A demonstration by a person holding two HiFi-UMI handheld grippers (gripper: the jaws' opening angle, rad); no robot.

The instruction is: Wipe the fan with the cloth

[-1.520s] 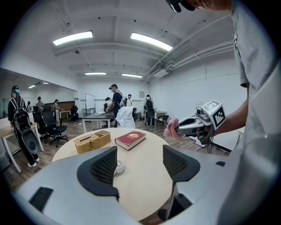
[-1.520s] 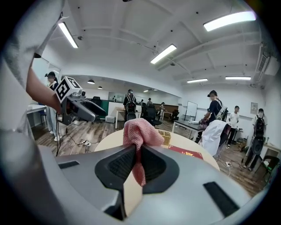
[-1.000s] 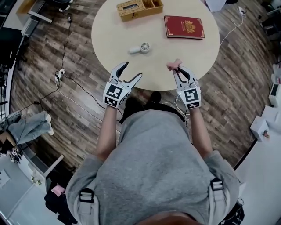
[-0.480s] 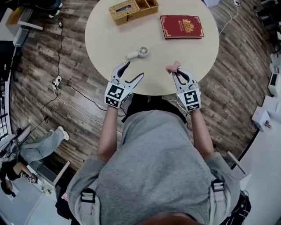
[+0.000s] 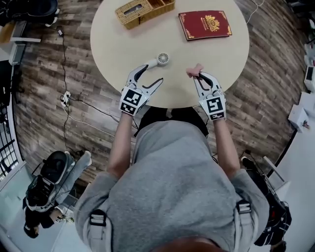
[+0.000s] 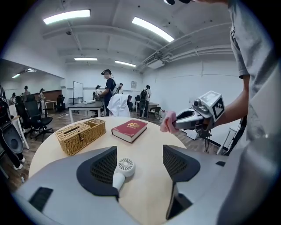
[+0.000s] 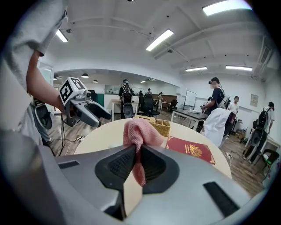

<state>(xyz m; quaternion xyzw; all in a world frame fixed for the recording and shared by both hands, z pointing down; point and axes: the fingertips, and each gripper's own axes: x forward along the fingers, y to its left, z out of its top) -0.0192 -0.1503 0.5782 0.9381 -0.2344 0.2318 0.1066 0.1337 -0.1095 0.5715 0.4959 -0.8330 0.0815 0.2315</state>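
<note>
A small white handheld fan (image 5: 158, 60) lies on the round beige table (image 5: 118, 44), head to the right and handle to the left. My left gripper (image 5: 151, 74) is open just short of it; in the left gripper view the fan (image 6: 123, 169) lies between the jaws, its handle against the left one. My right gripper (image 5: 201, 76) hovers over the table's near edge, shut on a pink cloth (image 5: 195, 71). In the right gripper view the cloth (image 7: 139, 134) bunches above the closed jaws and hangs down between them. The two grippers are about a hand's width apart.
A wicker basket (image 5: 142, 8) and a red book (image 5: 205, 24) lie at the table's far side. Cables and a power strip (image 5: 65, 96) run over the wooden floor at left. Desks, chairs and several people stand behind the table in the gripper views.
My left gripper has moved forward over the table edge, closing on the fan's handle. The right gripper has kept the cloth and barely moved.
</note>
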